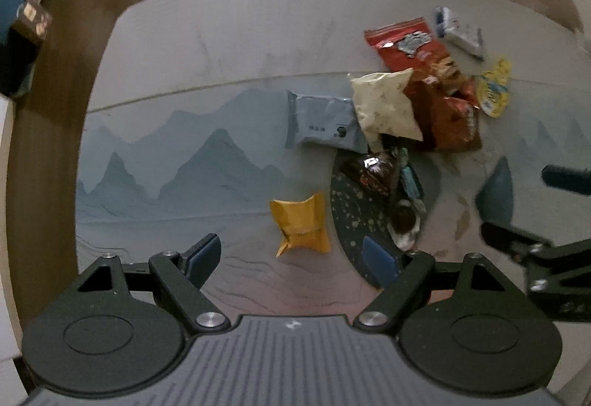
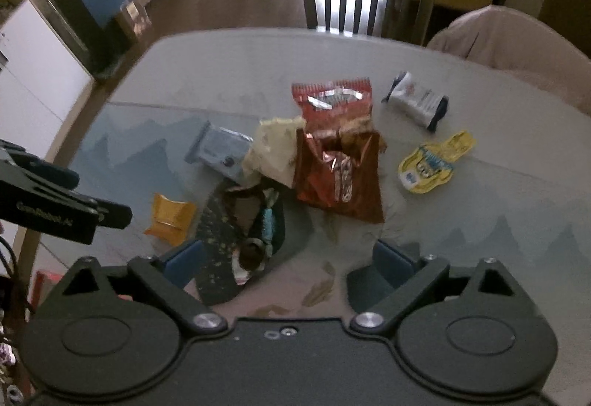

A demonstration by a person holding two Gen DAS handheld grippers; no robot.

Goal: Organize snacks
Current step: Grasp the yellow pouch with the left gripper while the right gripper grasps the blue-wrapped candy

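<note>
Both tongs released, holding nothing: left tongs [image 1: 291, 260] bottom centre of the left view, right tongs [image 2: 291, 263] bottom centre of the right view. Snacks heaped mid-frame on the mountain-print counter [image 1: 166, 162]: orange crinkled foil packet [image 1: 301, 223] alone at lower centre, grey flat pouch [image 1: 325, 123], cream bag [image 1: 386, 105], red-brown foil chip bags [image 1: 443, 103], yellow wrapper [image 1: 493, 88] at right. Dark speckled round plate [image 1: 351, 217] holds a few small wrapped candies [image 1: 376, 171]. Risk: the bags overlap, so pinching one likely drags neighbours or spills the open chip bag; slick foil may slip.
</note>
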